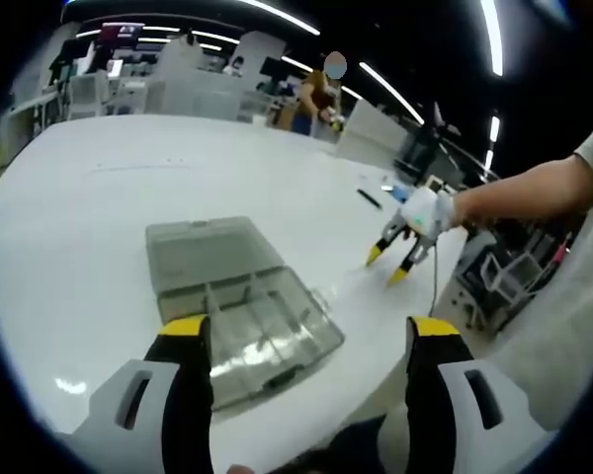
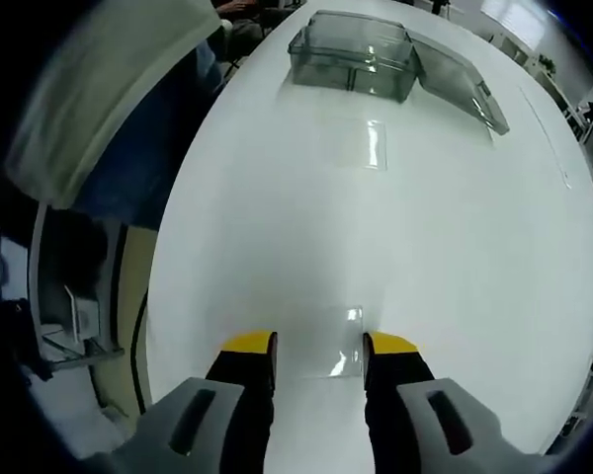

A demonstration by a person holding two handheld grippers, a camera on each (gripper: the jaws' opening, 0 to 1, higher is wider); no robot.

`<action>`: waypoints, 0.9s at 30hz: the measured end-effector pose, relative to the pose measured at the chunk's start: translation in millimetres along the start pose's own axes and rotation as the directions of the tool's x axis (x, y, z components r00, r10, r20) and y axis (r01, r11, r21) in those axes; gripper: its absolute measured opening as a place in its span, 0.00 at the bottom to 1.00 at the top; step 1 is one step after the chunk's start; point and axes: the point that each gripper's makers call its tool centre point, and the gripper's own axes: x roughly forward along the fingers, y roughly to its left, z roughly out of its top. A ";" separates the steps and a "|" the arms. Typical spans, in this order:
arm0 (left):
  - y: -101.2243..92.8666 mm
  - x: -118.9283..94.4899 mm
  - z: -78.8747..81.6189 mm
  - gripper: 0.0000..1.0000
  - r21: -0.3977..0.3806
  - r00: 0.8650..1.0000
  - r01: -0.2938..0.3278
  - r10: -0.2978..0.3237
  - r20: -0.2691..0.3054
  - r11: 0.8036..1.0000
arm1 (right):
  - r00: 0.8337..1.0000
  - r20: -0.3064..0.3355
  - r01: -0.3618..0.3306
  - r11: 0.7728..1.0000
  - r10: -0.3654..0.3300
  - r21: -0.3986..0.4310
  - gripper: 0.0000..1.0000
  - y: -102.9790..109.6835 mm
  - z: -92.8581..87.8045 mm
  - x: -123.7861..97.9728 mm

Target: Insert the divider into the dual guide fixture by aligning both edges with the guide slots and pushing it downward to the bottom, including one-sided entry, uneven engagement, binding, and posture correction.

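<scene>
Jaws released on both grippers: left gripper [image 1: 308,341] above one clear box [image 1: 239,308]; right gripper [image 2: 319,353] beside one divider [image 2: 344,348], second divider [image 2: 375,144] ahead.

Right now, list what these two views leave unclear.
- Box: left gripper view, near edge hidden behind the left gripper; guide slots too blurred to trace.
- Dividers and: right gripper view, clear on the white table, edges faint.
- Right gripper: left gripper view, small, grip unreadable.

Open case [image 2: 376,54] on table [image 2: 455,247], divider [image 2: 364,146] just beside
</scene>
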 end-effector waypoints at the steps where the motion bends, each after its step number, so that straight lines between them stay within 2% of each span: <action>1: 0.1 -0.3 -0.4 0.77 0.000 1.000 0.000 0.000 0.000 1.000 | 1.000 -0.004 0.000 1.000 0.000 -0.003 0.31 0.4 -0.1 0.0; 16: -0.1 -3.6 -0.8 0.77 0.001 1.000 0.005 -0.005 -0.006 1.000 | 0.999 -0.043 0.000 1.000 -0.001 -0.022 0.32 -0.3 -3.6 -0.4; 27: 1.5 -6.6 -1.8 0.76 -0.004 1.000 0.000 0.000 -0.001 1.000 | 1.000 -0.031 -0.005 1.000 0.004 -0.029 0.30 0.1 -3.5 0.1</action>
